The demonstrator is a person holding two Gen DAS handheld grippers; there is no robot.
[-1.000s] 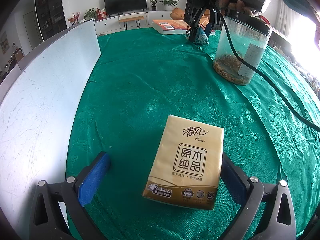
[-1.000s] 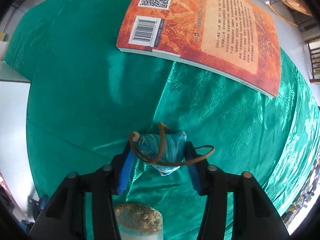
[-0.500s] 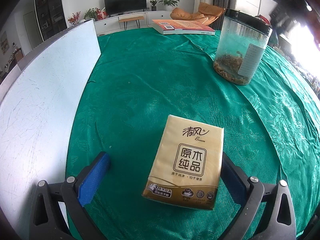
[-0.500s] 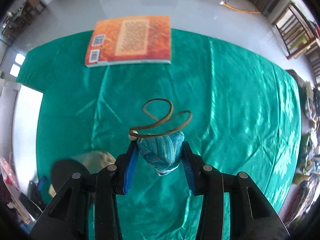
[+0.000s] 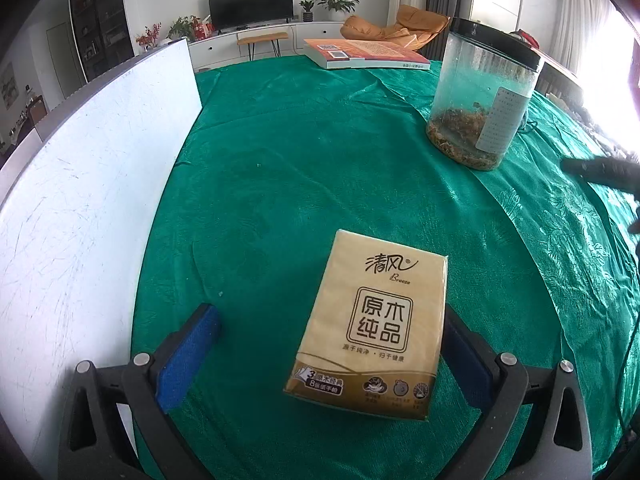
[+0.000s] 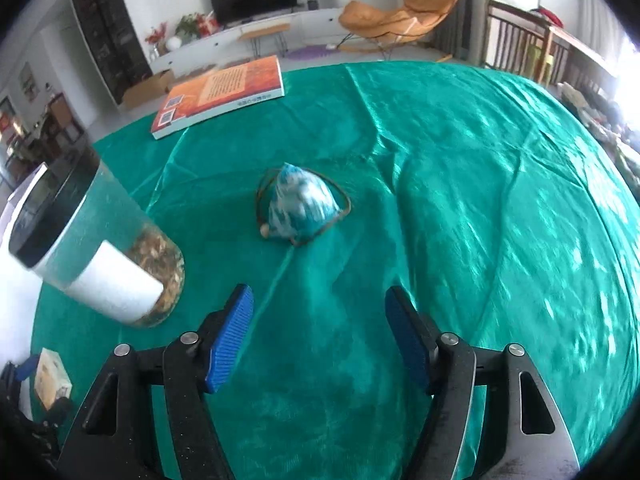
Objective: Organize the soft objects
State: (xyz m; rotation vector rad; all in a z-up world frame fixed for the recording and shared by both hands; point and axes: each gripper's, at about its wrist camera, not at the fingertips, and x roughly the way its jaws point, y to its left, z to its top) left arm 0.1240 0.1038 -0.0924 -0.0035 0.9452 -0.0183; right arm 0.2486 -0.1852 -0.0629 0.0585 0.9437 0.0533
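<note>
A tan tissue pack (image 5: 372,328) with Chinese print lies on the green tablecloth between the fingers of my left gripper (image 5: 320,344), close to the right finger; the jaws stand wide and do not squeeze it. A small blue drawstring pouch (image 6: 300,206) with a brown cord lies on the cloth in the right wrist view. My right gripper (image 6: 320,332) is open and empty, a short way in front of the pouch. The tissue pack also shows small in the right wrist view (image 6: 50,380).
A clear jar (image 5: 478,100) with a black lid and dried bits stands at the right; it also shows in the right wrist view (image 6: 96,256). An orange book (image 5: 364,54) lies at the far edge. A white board (image 5: 80,184) stands along the left.
My right gripper carried the pouch away from beside the book, set it on the cloth, opened and drew back. The left gripper and tissue pack have not moved.
</note>
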